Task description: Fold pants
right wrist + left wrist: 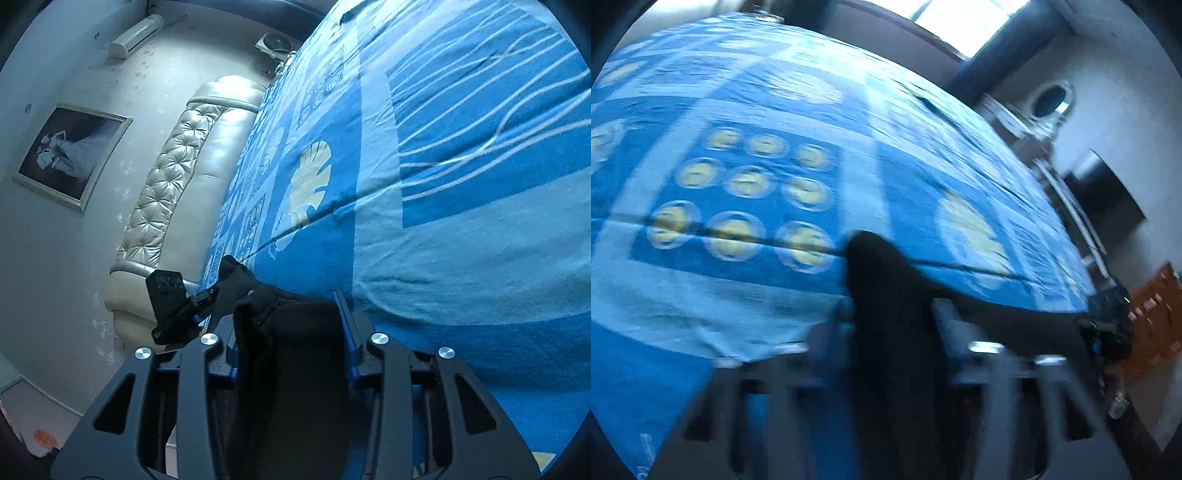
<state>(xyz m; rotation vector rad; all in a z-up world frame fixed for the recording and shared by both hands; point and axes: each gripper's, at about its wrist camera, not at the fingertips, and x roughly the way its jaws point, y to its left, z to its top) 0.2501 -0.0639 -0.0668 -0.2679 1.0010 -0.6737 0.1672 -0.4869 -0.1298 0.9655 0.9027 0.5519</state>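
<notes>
Black pants (295,354) bunched at the near edge of a bed (461,258) under a blue patterned cover, lower centre of both views. Right gripper (291,314) narrowed to a partial gap, blue pads pressed against a thick fold of the dark cloth. Left gripper (890,350), motion-blurred, likewise closed around a dark fold rising between its fingers. Tufted headboard (173,192) and framed picture (70,155) at left of the right wrist view.
</notes>
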